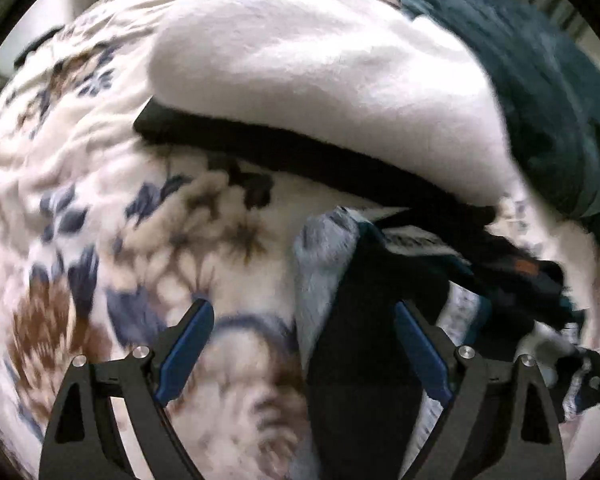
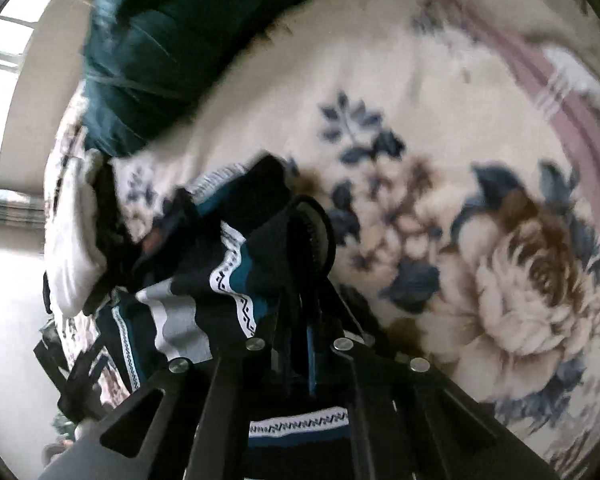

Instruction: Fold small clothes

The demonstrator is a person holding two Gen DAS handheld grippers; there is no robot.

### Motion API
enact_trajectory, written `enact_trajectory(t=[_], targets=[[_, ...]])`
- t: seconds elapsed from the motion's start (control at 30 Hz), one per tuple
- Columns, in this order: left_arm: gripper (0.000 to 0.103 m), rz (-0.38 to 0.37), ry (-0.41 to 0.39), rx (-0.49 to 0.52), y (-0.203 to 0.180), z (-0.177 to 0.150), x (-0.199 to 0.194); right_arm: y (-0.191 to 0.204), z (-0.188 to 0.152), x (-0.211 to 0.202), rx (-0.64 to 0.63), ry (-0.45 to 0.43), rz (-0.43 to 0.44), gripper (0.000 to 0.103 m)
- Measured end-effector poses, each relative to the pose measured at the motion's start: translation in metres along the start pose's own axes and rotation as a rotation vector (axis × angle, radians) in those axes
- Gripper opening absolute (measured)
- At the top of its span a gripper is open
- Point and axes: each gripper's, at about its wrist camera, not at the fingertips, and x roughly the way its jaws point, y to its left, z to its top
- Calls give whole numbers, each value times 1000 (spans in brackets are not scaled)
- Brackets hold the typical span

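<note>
My right gripper is clamped on a dark knitted garment with white patterned bands, which lies bunched on the floral blanket. My left gripper points down with fingers spread wide, gripping nothing, one blue pad beside the same dark garment. Behind it a folded white cloth lies on a black one.

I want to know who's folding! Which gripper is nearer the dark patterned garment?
Right. The right gripper is shut on the dark patterned garment; the left gripper is open above its edge.
</note>
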Motion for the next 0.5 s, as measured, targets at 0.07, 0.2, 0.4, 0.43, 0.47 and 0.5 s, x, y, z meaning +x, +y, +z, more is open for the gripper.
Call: enact_trajectory(t=[0.07, 0.2, 0.4, 0.43, 0.47, 0.5], targets=[[92, 80, 54, 40, 0, 6, 23, -2, 4, 14, -29, 24, -164, 13], [91, 77, 68, 40, 8, 6, 18, 15, -3, -7, -59, -130, -203, 34], [92, -14, -3, 95, -3, -27, -30, 55, -40, 35, -294, -57, -171, 72], [92, -8, 23, 114, -4, -32, -23, 53, -42, 48, -293, -24, -187, 72], [92, 12, 84, 129, -4, -40, -8, 48, -45, 64, -288, 19, -212, 72], [92, 2, 124, 113, 0, -46, -1, 43, -48, 73, -282, 44, -236, 72]])
